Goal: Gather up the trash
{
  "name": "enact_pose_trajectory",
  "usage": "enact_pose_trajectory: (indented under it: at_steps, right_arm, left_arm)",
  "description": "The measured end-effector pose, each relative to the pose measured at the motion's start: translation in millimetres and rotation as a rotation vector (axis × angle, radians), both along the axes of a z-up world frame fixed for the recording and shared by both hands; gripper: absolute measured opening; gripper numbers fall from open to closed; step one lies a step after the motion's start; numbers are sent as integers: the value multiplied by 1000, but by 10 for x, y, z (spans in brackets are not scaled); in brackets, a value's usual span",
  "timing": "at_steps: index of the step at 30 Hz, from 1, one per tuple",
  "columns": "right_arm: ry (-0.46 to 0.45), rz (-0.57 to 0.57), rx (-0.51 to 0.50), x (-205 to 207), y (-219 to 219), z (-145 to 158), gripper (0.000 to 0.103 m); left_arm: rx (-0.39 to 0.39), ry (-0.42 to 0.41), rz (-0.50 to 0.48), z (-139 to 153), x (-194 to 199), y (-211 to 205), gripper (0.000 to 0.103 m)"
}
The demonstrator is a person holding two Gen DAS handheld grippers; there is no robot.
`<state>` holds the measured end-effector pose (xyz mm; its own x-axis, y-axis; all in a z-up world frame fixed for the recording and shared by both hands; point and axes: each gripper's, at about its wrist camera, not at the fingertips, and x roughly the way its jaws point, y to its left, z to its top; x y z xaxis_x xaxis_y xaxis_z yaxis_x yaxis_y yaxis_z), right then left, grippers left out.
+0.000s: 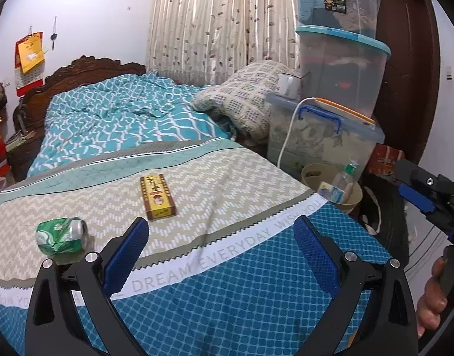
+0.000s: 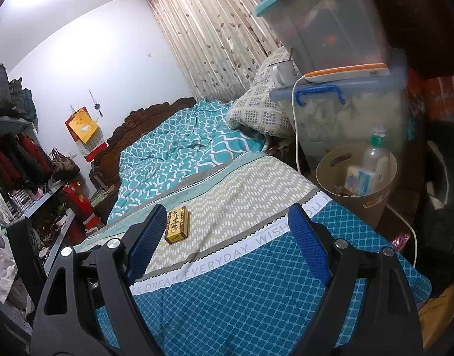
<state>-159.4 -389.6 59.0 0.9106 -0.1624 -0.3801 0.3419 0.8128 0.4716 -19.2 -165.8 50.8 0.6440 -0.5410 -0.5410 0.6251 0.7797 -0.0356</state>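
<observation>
- We find two pieces of trash not yet collected, both lying on the bed (image 1: 241, 281): a crushed green can (image 1: 62, 236) at the lower left of the left wrist view, and a yellow-brown carton (image 1: 157, 197) near the centre of that view.
- The carton (image 2: 177, 227) also shows left of centre in the right wrist view; the can does not appear there.
- The beige bin (image 2: 324, 172) stands beside the bed at the right of the right wrist view. It already holds a clear plastic bottle (image 2: 375, 154) and a small blue-and-white pack (image 2: 359, 181), so we judge part of the collection done.
- The same bin (image 1: 356, 200) sits at the centre right of the left wrist view.
- The left tool (image 1: 222, 252) stands wide apart with nothing between its pads, hovering over the bed, the can just to the left of its left finger.
- The right tool (image 2: 224, 241) likewise stands wide and empty, the carton just beside its left finger.
- Remaining, in our judgement: grasp the can and the carton and carry each to the bin.
</observation>
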Motion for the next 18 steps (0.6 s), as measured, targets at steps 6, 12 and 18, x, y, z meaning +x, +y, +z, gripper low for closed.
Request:
enact_pose_trajectory:
  at_steps: [6,12,18]
  right_arm:
    - [-7,1,8,-24,24,0,84]
    - [-4,-1,18,-10,37,-15,84]
    - [-8,-4,28,31,27,-16,84]
  left_arm:
    - [19,-2,21,9,-7,43,94]
    - [58,-17,57,-17,25,43,94]
    - [74,-16,76,-37,88,70,94]
